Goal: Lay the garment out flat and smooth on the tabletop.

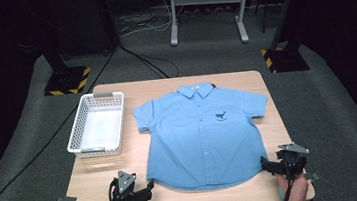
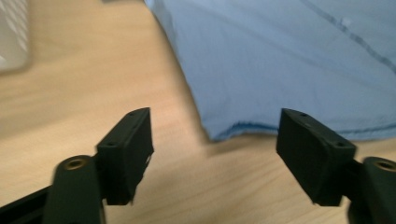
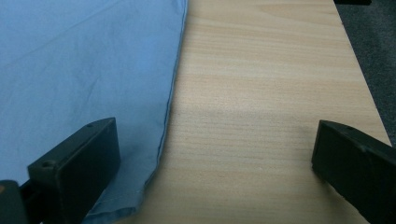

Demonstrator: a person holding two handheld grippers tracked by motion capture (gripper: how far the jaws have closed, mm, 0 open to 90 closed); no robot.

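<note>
A light blue short-sleeved shirt (image 1: pixel 203 138) lies flat and buttoned on the wooden table (image 1: pixel 100 189), collar toward the far edge. My left gripper (image 1: pixel 150 185) rests near the front edge, just left of the shirt's lower left hem corner. In the left gripper view its jaws (image 2: pixel 217 140) stand open, and the shirt (image 2: pixel 280 60) hem corner lies just beyond them, untouched. My right gripper (image 1: pixel 264 164) sits at the lower right hem corner. In the right gripper view it (image 3: pixel 217 149) is open, one jaw over the shirt (image 3: pixel 70 70) edge and the other over bare table (image 3: pixel 261 93).
A white slotted plastic basket (image 1: pixel 76 131) stands empty on the table's left side. Bare wood (image 2: pixel 70 93) lies between it and the shirt. The table's right edge is close to my right gripper. Stand bases and cables are on the floor beyond.
</note>
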